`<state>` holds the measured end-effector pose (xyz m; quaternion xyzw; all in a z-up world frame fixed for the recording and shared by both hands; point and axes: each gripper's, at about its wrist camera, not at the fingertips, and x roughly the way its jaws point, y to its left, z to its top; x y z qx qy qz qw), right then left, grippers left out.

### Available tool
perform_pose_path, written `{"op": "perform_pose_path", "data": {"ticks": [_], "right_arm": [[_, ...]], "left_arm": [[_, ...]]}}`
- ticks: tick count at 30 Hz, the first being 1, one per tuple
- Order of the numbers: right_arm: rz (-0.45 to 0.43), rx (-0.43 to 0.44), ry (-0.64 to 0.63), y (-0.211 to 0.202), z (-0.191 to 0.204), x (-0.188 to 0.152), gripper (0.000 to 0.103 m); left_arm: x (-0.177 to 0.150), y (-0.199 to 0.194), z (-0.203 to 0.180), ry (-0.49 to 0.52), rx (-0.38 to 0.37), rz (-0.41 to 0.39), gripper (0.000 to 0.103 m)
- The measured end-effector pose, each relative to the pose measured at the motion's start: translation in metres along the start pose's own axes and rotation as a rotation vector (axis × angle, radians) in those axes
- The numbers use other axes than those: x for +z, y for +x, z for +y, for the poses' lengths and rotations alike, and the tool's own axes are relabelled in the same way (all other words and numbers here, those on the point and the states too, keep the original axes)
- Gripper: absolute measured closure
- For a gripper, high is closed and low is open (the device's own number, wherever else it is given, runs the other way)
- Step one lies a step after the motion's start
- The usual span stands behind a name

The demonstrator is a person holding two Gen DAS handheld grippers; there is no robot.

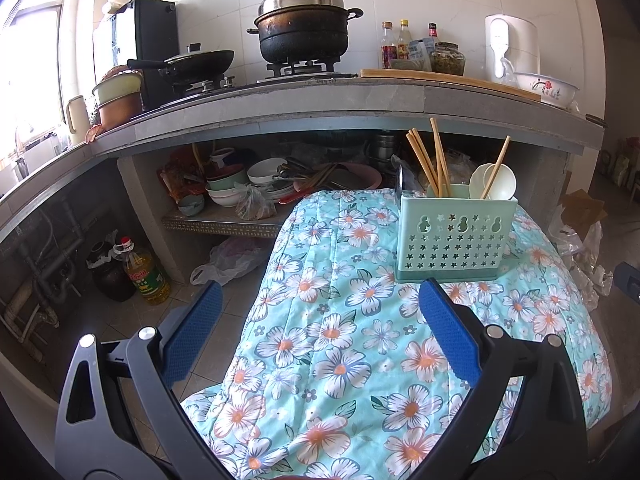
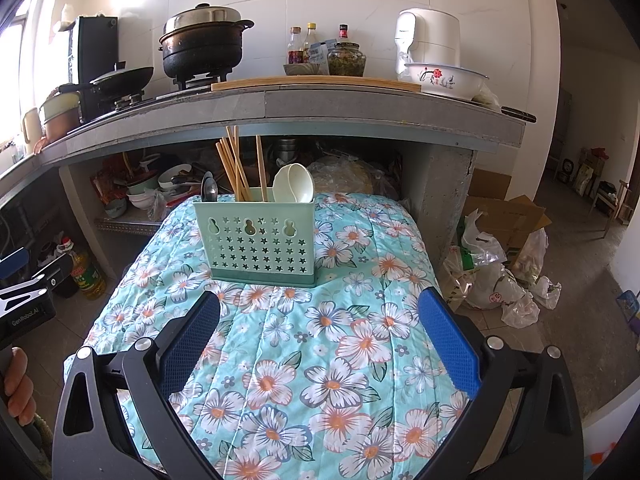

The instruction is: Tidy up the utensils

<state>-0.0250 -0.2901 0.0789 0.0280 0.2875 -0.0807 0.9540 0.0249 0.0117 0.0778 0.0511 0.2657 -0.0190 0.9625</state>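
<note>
On the flowered quilt (image 2: 320,360), which covers a raised surface in front of the kitchen desk (image 2: 280,108), stands the mint utensil holder (image 2: 260,240), upright, near the quilt's far edge. Both grippers hang above the near part of the quilt, fingers spread wide and holding nothing. The right gripper (image 2: 318,340) faces the holder almost head-on, the holder lying just beyond its fingertips and left of centre. The left gripper (image 1: 320,332) sits further left, so the holder (image 1: 456,236) lies beyond its right finger (image 1: 448,332); its left finger (image 1: 192,328) reaches past the quilt's left edge, over the tiled floor (image 1: 200,304).

Bare quilt fills the room between fingers and holder. The quilt drops away on both sides, plastic bags (image 2: 496,280) heaped on the floor to the right and an oil bottle (image 1: 146,276) to the left.

Inside the holder stand wooden chopsticks (image 2: 236,172), 2 pale spoons (image 2: 294,188) to their right and a dark metal spoon (image 2: 209,190) at the left end. Behind it, the shelf under the desk holds stacked bowls (image 1: 240,188).
</note>
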Motion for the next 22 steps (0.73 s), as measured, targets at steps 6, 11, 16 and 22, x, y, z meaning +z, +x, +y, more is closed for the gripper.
{"op": "perform_pose_path", "data": {"ticks": [6, 11, 16, 22], "right_arm": [[0.000, 0.000, 0.000, -0.0005, 0.0008, -0.0002, 0.006], [-0.002, 0.000, -0.003, -0.0006, 0.0007, 0.0003, 0.006], [-0.003, 0.000, -0.002, -0.0008, 0.0009, 0.0003, 0.006], [-0.003, 0.000, 0.000, -0.0012, 0.0006, 0.0015, 0.006]], "left_arm": [[-0.0021, -0.0002, -0.0010, 0.001, -0.003, -0.001, 0.008], [-0.0029, -0.0001, -0.0016, 0.001, -0.004, 0.001, 0.008], [-0.0034, -0.0001, -0.0033, 0.002, -0.007, 0.004, 0.008], [-0.0029, 0.0003, -0.0039, 0.002, -0.010, 0.008, 0.008]]}}
